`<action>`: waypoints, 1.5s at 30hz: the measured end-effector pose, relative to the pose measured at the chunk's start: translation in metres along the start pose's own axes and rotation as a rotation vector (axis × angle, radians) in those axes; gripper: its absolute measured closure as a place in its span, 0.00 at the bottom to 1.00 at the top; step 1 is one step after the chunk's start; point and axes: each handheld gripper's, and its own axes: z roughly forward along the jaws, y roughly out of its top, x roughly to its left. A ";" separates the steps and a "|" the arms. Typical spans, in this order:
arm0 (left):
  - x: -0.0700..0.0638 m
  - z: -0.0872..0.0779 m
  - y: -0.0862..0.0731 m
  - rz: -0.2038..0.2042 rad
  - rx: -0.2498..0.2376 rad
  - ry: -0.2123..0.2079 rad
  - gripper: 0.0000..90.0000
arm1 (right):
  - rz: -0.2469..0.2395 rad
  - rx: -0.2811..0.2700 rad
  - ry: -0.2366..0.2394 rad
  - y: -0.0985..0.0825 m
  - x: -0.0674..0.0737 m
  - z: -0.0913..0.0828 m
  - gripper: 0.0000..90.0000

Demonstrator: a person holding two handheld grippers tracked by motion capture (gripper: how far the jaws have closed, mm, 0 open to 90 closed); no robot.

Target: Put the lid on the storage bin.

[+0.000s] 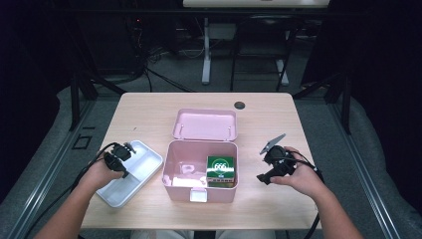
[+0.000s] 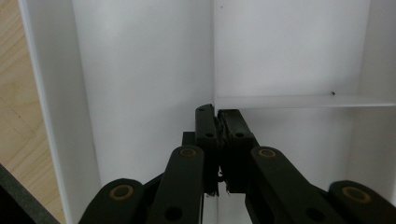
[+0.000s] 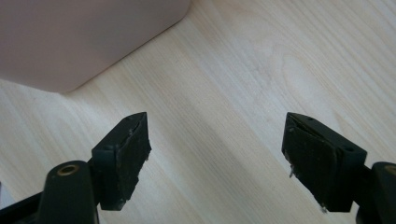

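Two grippers are held over the table [image 1: 149, 107]: left gripper [image 2: 218, 122] pinched on the white tray's [image 1: 144, 168] divider near the left edge, right gripper [image 3: 217, 154] spread beside the pink box [image 1: 171, 186].

1 pink box [image 1: 199, 184], 1 white tray [image 1: 142, 169], 1 green pkg [image 1: 221, 171], 2 tools

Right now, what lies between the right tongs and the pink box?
Only bare table between the right tongs and the pink box, seen in the right gripper view.

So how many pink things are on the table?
2, joined as one pink box: the open bottom part near the front middle with a green carton inside, and its lid lying open just behind. Something small may be hidden inside.
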 end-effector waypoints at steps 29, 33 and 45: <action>0.004 -0.033 0.006 0.086 0.008 -0.001 0.99 | 0.118 -0.095 0.017 -0.026 -0.004 0.005 0.25; 0.005 -0.053 0.006 0.112 -0.018 0.000 0.99 | 0.126 -0.097 0.014 -0.027 -0.005 0.002 0.25; 0.006 -0.095 0.006 0.214 -0.032 0.003 0.99 | 0.136 -0.094 0.017 -0.031 -0.008 0.002 0.25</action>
